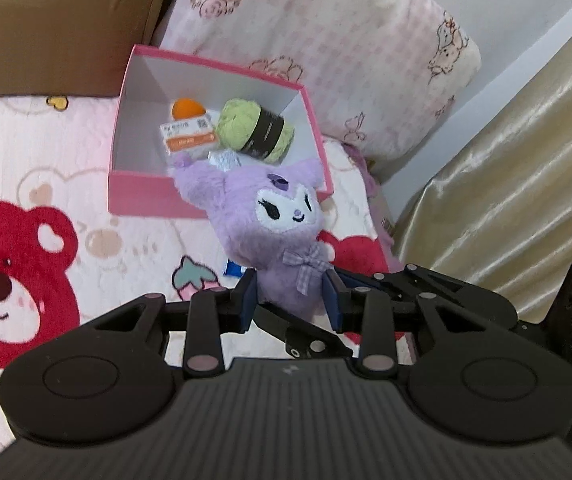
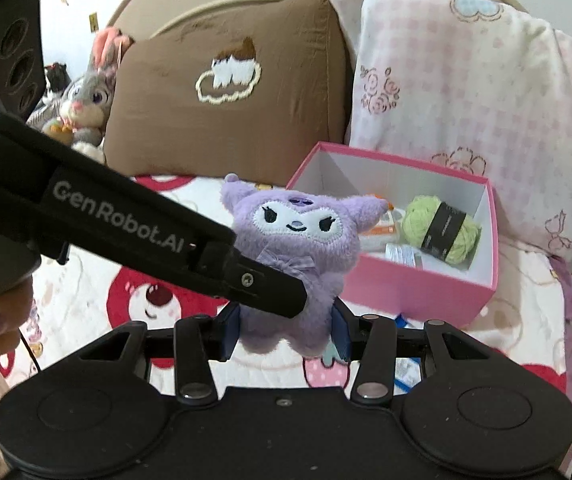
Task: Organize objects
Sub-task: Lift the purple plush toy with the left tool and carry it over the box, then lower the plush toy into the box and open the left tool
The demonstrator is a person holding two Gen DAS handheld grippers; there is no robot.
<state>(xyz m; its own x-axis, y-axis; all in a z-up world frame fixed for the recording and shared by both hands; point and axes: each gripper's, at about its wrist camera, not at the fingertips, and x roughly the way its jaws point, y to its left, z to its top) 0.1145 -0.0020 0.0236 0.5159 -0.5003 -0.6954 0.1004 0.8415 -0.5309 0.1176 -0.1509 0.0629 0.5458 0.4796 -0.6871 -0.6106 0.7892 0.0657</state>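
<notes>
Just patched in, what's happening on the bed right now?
Both handheld grippers are clamped on the purple plush toy and hold it above the bear-print blanket. The right gripper pinches its lower body; the left gripper grips it from the side. The open pink box sits just beyond, in front of the pillows, already holding green yarn, an orange ball and a small carton. The plush is not in the box yet.

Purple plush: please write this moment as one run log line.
plush: held off bed | left gripper: shut on plush | right gripper: shut on plush | box: open, yarn inside
</notes>
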